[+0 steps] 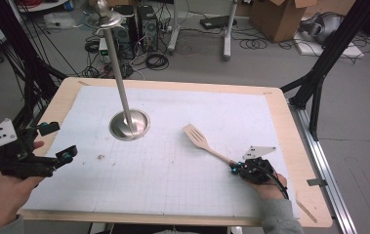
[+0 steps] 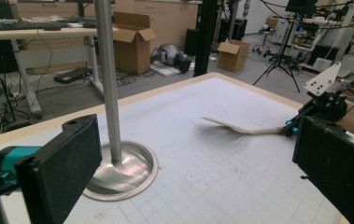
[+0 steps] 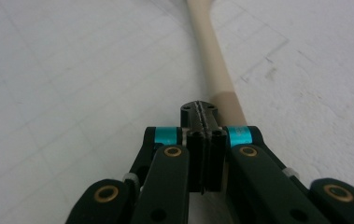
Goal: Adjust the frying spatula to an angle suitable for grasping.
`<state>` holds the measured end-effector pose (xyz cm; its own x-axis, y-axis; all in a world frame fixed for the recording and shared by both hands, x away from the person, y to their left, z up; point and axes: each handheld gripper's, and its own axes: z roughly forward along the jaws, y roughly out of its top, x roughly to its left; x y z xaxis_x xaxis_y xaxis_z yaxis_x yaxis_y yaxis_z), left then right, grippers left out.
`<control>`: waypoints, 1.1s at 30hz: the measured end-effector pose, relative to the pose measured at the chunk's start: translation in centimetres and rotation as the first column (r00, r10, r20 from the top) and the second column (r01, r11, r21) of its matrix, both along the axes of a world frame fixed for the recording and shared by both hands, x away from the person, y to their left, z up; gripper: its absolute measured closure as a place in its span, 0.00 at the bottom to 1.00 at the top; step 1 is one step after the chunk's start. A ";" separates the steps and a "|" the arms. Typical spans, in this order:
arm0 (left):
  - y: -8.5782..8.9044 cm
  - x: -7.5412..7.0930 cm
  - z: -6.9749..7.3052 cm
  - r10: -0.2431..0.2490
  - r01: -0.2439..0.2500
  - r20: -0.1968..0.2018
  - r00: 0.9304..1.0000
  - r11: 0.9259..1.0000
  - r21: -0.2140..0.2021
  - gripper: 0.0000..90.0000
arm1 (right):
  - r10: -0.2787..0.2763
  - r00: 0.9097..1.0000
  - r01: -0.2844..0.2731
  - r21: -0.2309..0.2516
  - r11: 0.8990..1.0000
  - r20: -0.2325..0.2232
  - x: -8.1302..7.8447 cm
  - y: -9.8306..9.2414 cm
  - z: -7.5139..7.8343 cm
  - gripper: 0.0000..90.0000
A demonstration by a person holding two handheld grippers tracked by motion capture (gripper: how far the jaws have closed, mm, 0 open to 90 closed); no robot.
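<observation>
A pale wooden slotted spatula (image 1: 202,140) lies on the white grid mat, head toward the middle of the table. My right gripper (image 1: 233,166) sits at its handle end. In the right gripper view that gripper (image 3: 199,108) has its pads pressed together with nothing visible between them, and the spatula handle (image 3: 212,60) runs past under their right side. In the left gripper view the spatula (image 2: 240,127) reaches toward the right gripper (image 2: 289,129). My left gripper (image 1: 59,141) hovers at the table's left edge, open and empty, its jaws (image 2: 198,140) wide apart.
A steel stand with a round base (image 1: 129,124) and a tall pole (image 1: 119,68) rises from the mat's left middle, between the two grippers. The white mat (image 1: 173,170) covers most of the wooden table (image 1: 290,146). Cables, boxes and black frame legs surround the table.
</observation>
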<state>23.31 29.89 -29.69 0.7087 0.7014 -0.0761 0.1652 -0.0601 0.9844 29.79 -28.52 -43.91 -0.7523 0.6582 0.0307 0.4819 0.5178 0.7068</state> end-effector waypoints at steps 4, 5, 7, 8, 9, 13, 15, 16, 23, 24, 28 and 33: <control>0.1 0.0 -0.1 -0.001 0.001 -0.001 1.000 1.000 -0.001 0.02 | 0.008 0.999 -0.010 0.058 0.998 0.042 0.2 0.8 0.8 1.00; 0.1 0.0 -0.1 0.002 -0.002 -0.003 1.000 1.000 -0.002 0.02 | 0.008 0.999 -0.011 0.065 0.998 0.054 0.4 1.0 1.0 1.00; 0.1 0.0 -0.1 0.001 -0.001 -0.003 1.000 1.000 -0.008 0.02 | 0.007 0.998 -0.012 0.085 0.996 0.065 1.0 1.5 1.2 1.00; 0.2 -0.1 -0.1 0.000 0.000 -0.005 1.000 1.000 -0.008 0.02 | 0.002 0.997 -0.009 0.098 0.995 0.072 1.3 1.7 1.2 1.00; 0.2 -0.1 -0.1 0.000 0.000 -0.005 1.000 1.000 -0.008 0.02 | -0.003 0.997 -0.005 0.105 0.994 0.077 1.6 1.9 1.3 1.00; 0.1 -0.1 -0.1 -0.002 0.002 -0.005 1.000 1.000 -0.008 0.02 | -0.014 0.996 0.005 0.103 0.995 0.093 2.7 2.9 1.0 1.00; 0.1 -0.1 -0.2 -0.001 0.001 -0.008 1.000 1.000 -0.008 0.02 | -0.024 0.996 0.016 0.091 0.996 0.085 3.4 3.2 0.8 1.00; 0.1 -0.1 -0.3 0.001 -0.001 -0.010 1.000 1.000 -0.008 0.02 | -0.034 0.996 0.027 0.091 0.996 0.080 3.7 3.3 0.7 1.00; 0.3 0.0 -0.5 0.004 -0.004 -0.017 1.000 1.000 -0.010 0.02 | -0.054 0.998 0.050 0.107 0.993 0.035 5.4 3.7 0.5 1.00; 0.3 0.0 -0.5 0.004 -0.004 -0.017 1.000 1.000 -0.010 0.02 | -0.048 0.998 0.043 0.110 0.993 0.043 5.5 3.7 0.5 1.00; 0.3 0.0 -0.5 0.004 -0.004 -0.018 1.000 1.000 -0.006 0.02 | -0.053 0.998 0.050 0.096 0.994 0.029 6.0 4.0 0.6 1.00; 0.3 0.0 -0.5 0.005 -0.006 -0.019 1.000 1.000 -0.008 0.02 | -0.053 0.999 0.053 0.039 0.998 0.000 6.6 4.9 0.4 1.00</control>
